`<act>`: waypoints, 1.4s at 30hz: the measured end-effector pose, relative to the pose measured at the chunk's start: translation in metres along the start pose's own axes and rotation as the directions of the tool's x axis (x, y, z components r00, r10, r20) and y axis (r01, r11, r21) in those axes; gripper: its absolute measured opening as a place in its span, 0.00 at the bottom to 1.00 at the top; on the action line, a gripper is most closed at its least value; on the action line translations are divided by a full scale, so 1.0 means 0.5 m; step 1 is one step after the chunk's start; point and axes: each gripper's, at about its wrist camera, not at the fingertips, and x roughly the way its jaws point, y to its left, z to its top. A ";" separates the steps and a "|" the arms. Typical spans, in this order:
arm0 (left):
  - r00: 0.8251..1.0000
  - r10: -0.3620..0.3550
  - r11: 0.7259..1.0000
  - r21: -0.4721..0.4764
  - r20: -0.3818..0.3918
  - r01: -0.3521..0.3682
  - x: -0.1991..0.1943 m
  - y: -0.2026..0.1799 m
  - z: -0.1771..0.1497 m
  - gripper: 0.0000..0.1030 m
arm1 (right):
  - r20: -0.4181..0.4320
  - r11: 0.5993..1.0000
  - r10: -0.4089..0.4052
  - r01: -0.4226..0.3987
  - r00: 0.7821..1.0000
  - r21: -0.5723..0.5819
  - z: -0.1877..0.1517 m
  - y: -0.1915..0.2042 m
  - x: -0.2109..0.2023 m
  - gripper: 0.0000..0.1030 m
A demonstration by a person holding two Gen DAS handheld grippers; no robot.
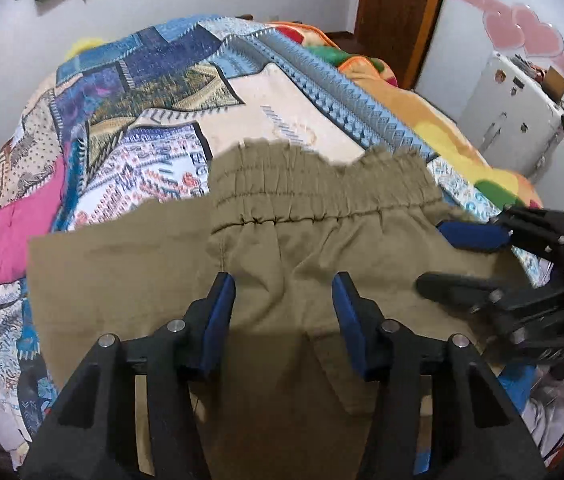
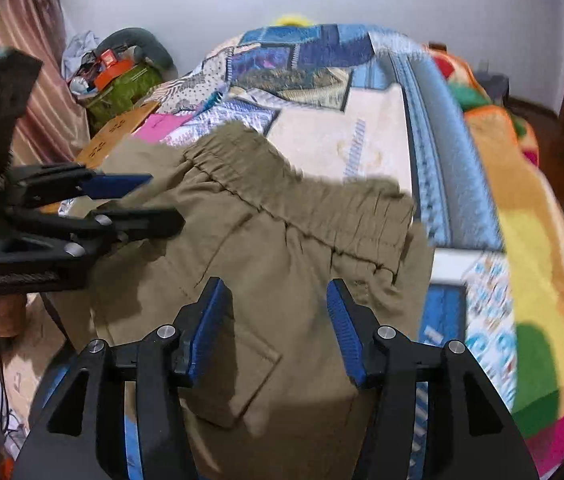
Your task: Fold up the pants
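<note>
Olive pants point(image 1: 282, 248) lie spread on a patchwork bedspread point(image 1: 130, 112), elastic waistband point(image 1: 301, 184) at the far side. My left gripper point(image 1: 283, 300) hovers over the seat of the pants, below the waistband. Its blue pads stand apart and nothing is pinched between them. My right gripper point(image 1: 441, 260) reaches in from the right over the pants' right edge, jaws apart. In the right wrist view the pants point(image 2: 282, 240) show a back pocket point(image 2: 242, 360). The right gripper point(image 2: 278, 300) is open above it. The left gripper point(image 2: 162, 200) comes in from the left, also open.
A bright fleece blanket point(image 2: 521, 220) is bunched along the bed's right side. A cardboard box point(image 2: 122, 136), a green bag of clutter point(image 2: 122, 88) and a curtain point(image 2: 22, 60) stand left of the bed. A white cabinet point(image 1: 513, 112) and a wooden door point(image 1: 397, 12) are at the right.
</note>
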 end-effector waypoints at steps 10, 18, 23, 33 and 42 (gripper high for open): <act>1.000 0.000 1.000 0.005 0.023 -0.001 -0.060 0.017 -0.072 0.52 | 0.007 1.000 0.008 -0.008 1.000 0.016 -0.049 -0.002 -0.053 0.54; 0.997 0.079 0.995 -0.070 0.024 -0.077 -0.113 0.068 -0.143 0.70 | 0.030 0.998 -0.059 0.058 0.998 0.036 -0.084 -0.014 -0.097 0.58; 0.994 0.111 0.980 -0.168 0.012 -0.107 -0.135 0.124 -0.158 0.70 | 0.040 0.991 -0.077 0.071 0.996 0.116 -0.101 -0.041 -0.122 0.59; 0.999 0.025 0.937 -0.346 -0.037 -0.036 -0.076 0.217 -0.127 0.70 | 0.032 0.982 -0.071 0.064 0.997 0.180 -0.060 -0.086 -0.081 0.61; 0.999 0.014 0.958 -0.287 -0.030 -0.022 -0.041 0.203 -0.088 0.70 | -0.001 0.952 0.041 -0.039 0.999 0.303 -0.044 -0.138 -0.003 0.62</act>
